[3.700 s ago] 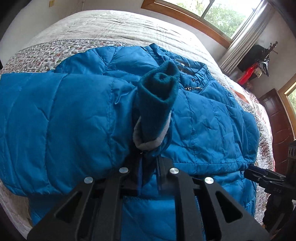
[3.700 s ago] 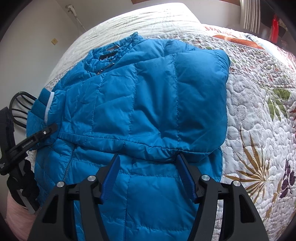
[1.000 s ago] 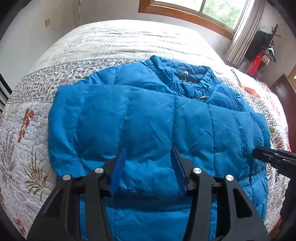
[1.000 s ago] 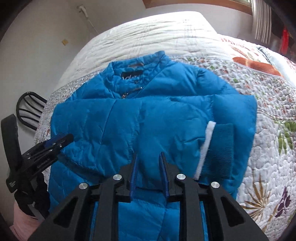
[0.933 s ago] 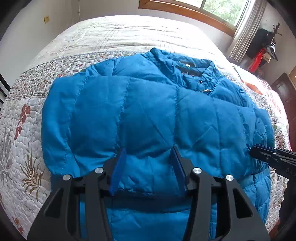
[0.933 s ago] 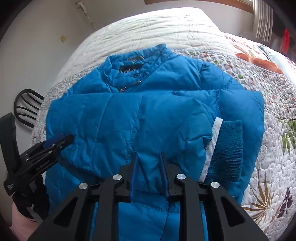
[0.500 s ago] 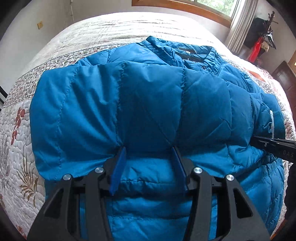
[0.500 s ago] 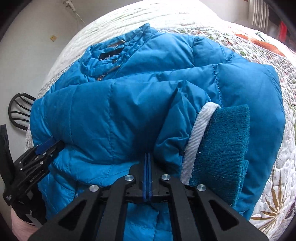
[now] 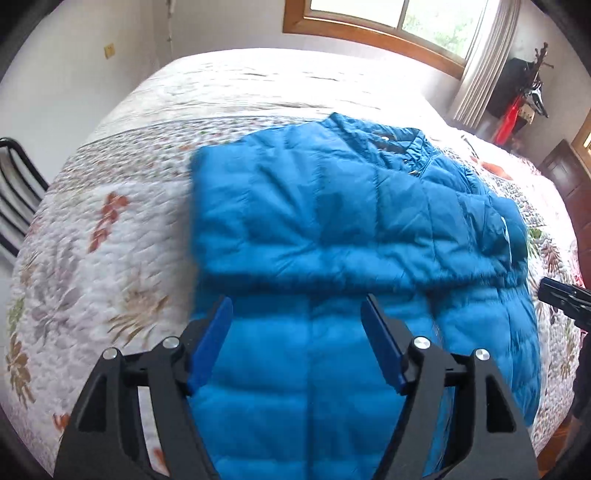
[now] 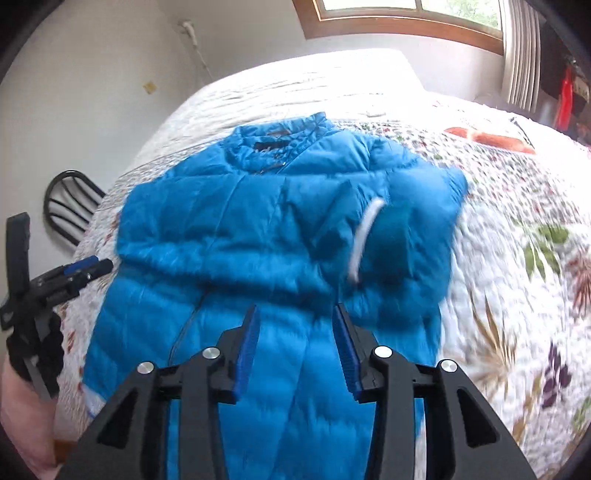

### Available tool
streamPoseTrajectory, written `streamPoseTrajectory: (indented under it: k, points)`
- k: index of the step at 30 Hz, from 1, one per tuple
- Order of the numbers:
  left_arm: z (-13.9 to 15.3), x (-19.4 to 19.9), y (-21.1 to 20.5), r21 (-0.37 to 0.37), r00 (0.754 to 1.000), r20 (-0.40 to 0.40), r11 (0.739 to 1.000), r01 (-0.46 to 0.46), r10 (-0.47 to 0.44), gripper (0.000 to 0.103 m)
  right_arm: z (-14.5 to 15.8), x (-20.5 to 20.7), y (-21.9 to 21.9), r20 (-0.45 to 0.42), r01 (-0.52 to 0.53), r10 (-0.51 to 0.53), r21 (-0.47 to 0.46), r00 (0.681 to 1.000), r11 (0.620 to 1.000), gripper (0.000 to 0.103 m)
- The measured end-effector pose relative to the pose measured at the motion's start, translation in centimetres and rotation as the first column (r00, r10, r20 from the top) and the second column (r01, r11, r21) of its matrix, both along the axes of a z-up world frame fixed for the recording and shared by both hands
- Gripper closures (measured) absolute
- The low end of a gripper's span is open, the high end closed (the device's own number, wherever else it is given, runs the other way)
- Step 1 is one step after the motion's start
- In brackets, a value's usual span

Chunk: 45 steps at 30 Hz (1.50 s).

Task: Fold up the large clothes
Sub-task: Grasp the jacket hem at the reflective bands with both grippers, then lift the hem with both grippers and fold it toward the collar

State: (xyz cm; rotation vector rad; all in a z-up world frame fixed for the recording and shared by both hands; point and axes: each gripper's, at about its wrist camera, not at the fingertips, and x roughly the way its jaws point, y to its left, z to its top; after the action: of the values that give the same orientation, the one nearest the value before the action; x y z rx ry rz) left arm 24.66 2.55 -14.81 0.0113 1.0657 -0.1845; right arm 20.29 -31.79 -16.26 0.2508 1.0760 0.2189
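Note:
A blue quilted puffer jacket [image 9: 332, 229] [image 10: 236, 229] lies face up on the bed, collar at the far end, both sleeves folded across its chest. A teal knit cuff [image 10: 395, 236] with a white band rests on the chest's right side. My left gripper [image 9: 297, 310] hovers above the jacket's lower half, jaws opening wide, nothing between the pads. My right gripper [image 10: 295, 317] hangs over the lower front near the zip, jaws opening, pads clear of the fabric. Each gripper shows at the edge of the other's view: the right gripper's tip [image 9: 561, 295], the left gripper [image 10: 77, 269].
The bed carries a white quilt with leaf and flower prints [image 9: 92, 258] [image 10: 524, 295]. A black chair [image 10: 70, 206] stands by the left wall. A wood-framed window [image 9: 388, 26] and curtain [image 9: 480, 66] are behind the bed. A person's hand [image 10: 22, 417] shows at lower left.
Both grippers pulled back and up from the jacket. The right gripper went from shut to apart and let the sleeve drop onto the chest; the left jaws widened. The frames are motion-blurred.

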Motion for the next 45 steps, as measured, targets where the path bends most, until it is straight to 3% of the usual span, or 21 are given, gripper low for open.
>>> streamPoseTrajectory:
  k: [8,13,16,21,25,30,33,37,38,40,42,45]
  points:
    - [-1.7,-9.0,8.7,0.040,0.986,-0.110,0.992,-0.120,0.124,0.027,-2.1,-10.5,-1.7,-0.097,0.065,-0.058,0.072,0.994,0.995,0.053]
    - [-3.8,-13.6,11.7,-0.030,0.968,-0.194,0.985,-0.168,0.159,0.027,-3.7,-15.2,-2.7,-0.157,0.118,-0.091,0.175,0.983,0.978,0.049]
    - [-4.9,-15.1,12.0,-0.068,0.963,-0.224,0.983,-0.170,0.151,0.026,-4.7,-16.9,-2.6,-0.193,0.138,-0.103,0.176,0.976,0.975,0.040]
    - [-6.4,-16.5,11.5,-0.170,0.959,-0.263,0.974,-0.151,0.103,0.025,-6.8,-18.4,-3.1,-0.225,0.183,-0.129,0.237,0.966,0.954,0.040]
    - [-7.6,-17.1,10.7,-0.176,0.956,-0.280,0.975,-0.135,0.081,0.025,-8.4,-18.9,-2.9,-0.239,0.198,-0.134,0.265,0.962,0.944,0.039]
    - [-8.2,-17.5,10.1,-0.200,0.960,-0.266,0.970,-0.138,0.082,0.025,-8.4,-18.9,-2.4,-0.204,0.182,-0.123,0.305,0.971,0.935,0.041]
    - [-8.0,-17.4,9.4,-0.249,0.959,-0.278,0.960,-0.132,0.060,0.043,-8.6,-18.9,-1.7,-0.200,0.164,-0.107,0.295,0.974,0.941,0.050]
    - [-7.9,-17.5,8.4,-0.248,0.961,-0.274,0.962,-0.111,0.041,0.057,-9.1,-18.8,-1.5,-0.208,0.185,-0.124,0.308,0.970,0.933,0.063]
    - [-7.9,-17.6,8.5,-0.246,0.960,-0.274,0.962,-0.120,0.050,0.062,-9.1,-18.8,-1.6,-0.211,0.191,-0.130,0.303,0.969,0.934,0.076]
    - [-7.7,-17.5,9.0,-0.264,0.961,-0.269,0.954,-0.141,0.068,0.082,-9.0,-19.1,-2.0,-0.206,0.189,-0.126,0.323,0.970,0.927,0.083]
    - [-7.1,-17.7,9.4,-0.291,0.965,-0.251,0.945,-0.149,0.075,0.089,-8.4,-19.4,-2.2,-0.185,0.174,-0.118,0.330,0.976,0.928,0.089]
    - [-6.1,-18.4,8.8,-0.265,0.978,-0.198,0.958,-0.113,0.060,0.092,-7.2,-19.9,-2.0,-0.141,0.151,-0.109,0.337,0.984,0.929,0.091]
